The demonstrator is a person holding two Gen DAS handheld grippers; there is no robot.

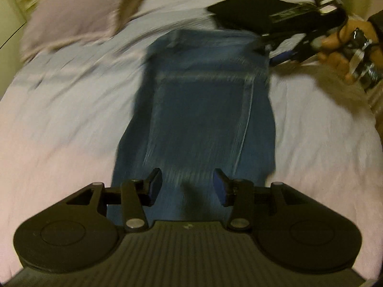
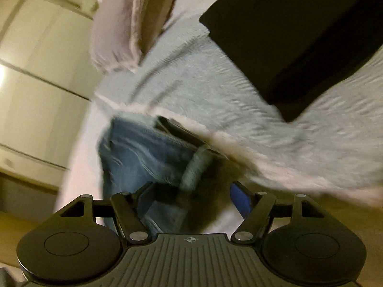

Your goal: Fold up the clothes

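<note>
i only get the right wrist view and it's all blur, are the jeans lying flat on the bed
Observer: Yes. The left wrist view shows the jeans spread flat, lengthwise, on the pale sheet.
Operator: is the left side gripping them
Observer: No. The left gripper is open above the jeans' near end, with nothing pinched between its fingers.
Operator: where am i relative to them
Observer: The right gripper, held in a hand, is at the jeans' far right corner, beside a folded black garment.
</note>
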